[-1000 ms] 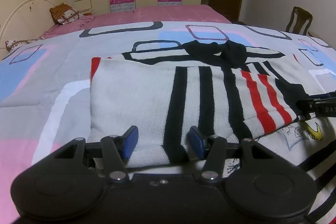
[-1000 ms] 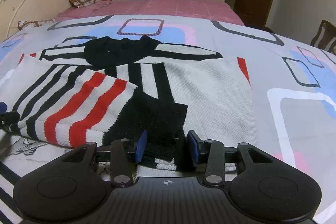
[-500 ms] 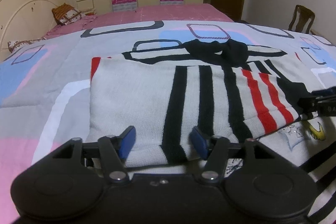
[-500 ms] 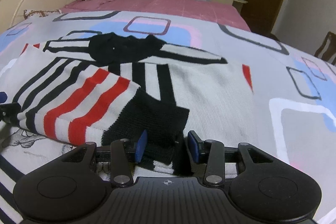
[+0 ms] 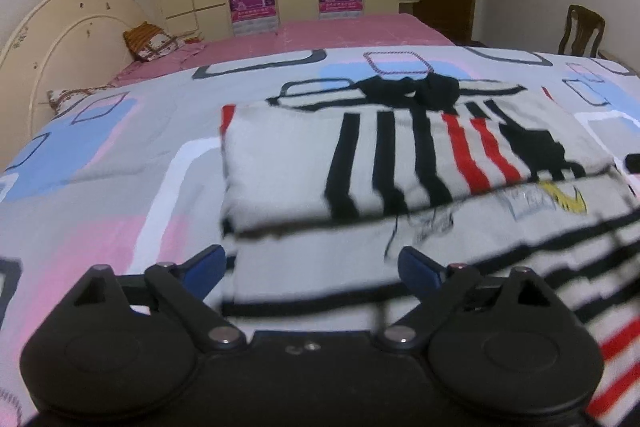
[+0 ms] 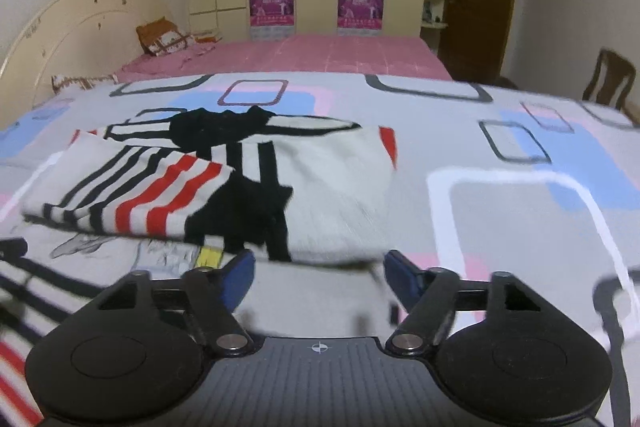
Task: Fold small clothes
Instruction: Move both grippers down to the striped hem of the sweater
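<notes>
Blue-tipped fingers of the left gripper [image 5: 310,265] and right gripper [image 6: 318,269] are spread wide, holding nothing. A striped knit sweater [image 5: 360,155], white with black and red bands, lies on a patterned bed quilt [image 5: 120,155]. Its upper part is folded over the lower part, which reaches the camera between and below both pairs of fingers. One fold looks done; next, each gripper likely needs to pinch the near hem and carry it forward.
</notes>
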A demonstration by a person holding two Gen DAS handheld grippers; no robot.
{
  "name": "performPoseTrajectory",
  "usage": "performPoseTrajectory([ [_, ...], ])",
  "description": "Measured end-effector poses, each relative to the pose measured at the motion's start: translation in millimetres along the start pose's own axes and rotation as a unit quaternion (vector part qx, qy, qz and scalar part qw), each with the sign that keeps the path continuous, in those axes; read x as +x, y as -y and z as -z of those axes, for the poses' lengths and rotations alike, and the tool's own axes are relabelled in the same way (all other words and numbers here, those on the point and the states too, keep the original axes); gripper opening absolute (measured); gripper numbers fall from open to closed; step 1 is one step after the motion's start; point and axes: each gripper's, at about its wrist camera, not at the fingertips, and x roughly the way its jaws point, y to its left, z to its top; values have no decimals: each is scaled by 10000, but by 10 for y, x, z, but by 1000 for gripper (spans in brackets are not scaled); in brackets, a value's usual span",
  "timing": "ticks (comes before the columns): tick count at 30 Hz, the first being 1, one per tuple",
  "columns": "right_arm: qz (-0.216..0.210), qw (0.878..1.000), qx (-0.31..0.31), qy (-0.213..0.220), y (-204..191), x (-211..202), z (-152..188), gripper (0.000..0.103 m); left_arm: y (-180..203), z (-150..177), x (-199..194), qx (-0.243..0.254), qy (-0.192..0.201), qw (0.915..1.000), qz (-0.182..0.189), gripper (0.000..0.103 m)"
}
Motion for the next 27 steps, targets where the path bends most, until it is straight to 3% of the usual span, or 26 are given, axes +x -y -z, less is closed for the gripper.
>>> performPoseTrajectory([
  [3, -127, 9995, 278, -16, 174, -248, 141, 59, -23, 178, -152, -35, -118, 9999, -55, 87],
  [14, -396, 9986, 330, -74, 284, -977, 779, 59, 72, 751, -783, -164, -207, 9995, -173, 87],
  [17, -302, 9990, 283, -161, 244, -1095, 949, 60, 91, 915, -913, -158, -250, 9993, -231, 87],
  [21, -525, 9971, 463, -303, 236, -1217, 1156, 60, 61, 1128, -1063, -268, -326, 9990, -175, 82],
  [25, -956, 9887, 1019, -549, 339, -1278, 1362, 59, -115, 1365, -1129, -824, -468, 9954, 106, 77],
  [27, -1224, 9786, 1452, -787, 435, -1245, 1468, 59, -238, 1472, -1169, -1177, -428, 9915, 342, 76],
])
